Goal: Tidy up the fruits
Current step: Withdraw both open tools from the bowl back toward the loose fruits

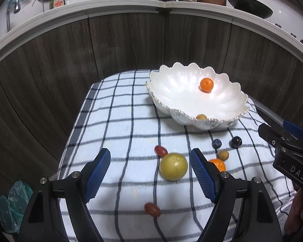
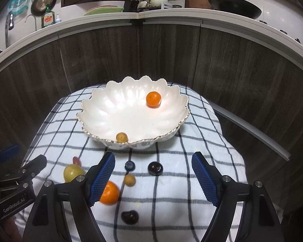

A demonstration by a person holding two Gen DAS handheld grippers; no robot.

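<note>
Two fruits already lie in the white scalloped ceramic bowl with a gilt rim [image 2: 95, 109]: a small orange citrus [image 2: 153, 99] on the far right of its floor, and a small tan round fruit [image 2: 122, 137] against the near rim.

Bowl stands on a white cloth with dark blue checks [image 2: 171, 181], toward the cloth's far end. All else is placed from the bowl.

Loose on cloth, near side of bowl:
- blueberry [image 2: 129, 165] and dark round fruit [image 2: 155, 168], side by side, closest to the bowl
- second tan round fruit [image 2: 129, 180], just nearer than the blueberry
- second orange citrus [image 2: 110, 193], partly behind a blue pad
- dark glossy bean-shaped fruit [image 2: 129, 217], farthest from bowl in right wrist view
- large yellow-green round fruit [image 1: 173, 166], a red oblong tomato [image 1: 161, 150] touching or nearly touching its bowl-facing side
- second red oblong tomato [image 1: 152, 209], well nearer the camera, alone

Left gripper [image 1: 149, 173]: black frame, blue ribbed pads, jaws standing wide apart, nothing pressed. The yellow-green fruit sits between the pads, close to the right-hand one; contact cannot be told.

Right gripper [image 2: 153, 179]: same build, jaws wide apart, holding nothing; the blueberry, dark round fruit and tan fruit show in the gap between its pads.

Dark wood cabinet fronts [image 2: 171, 60] behind bowl, under a pale countertop [image 2: 171, 17].
</note>
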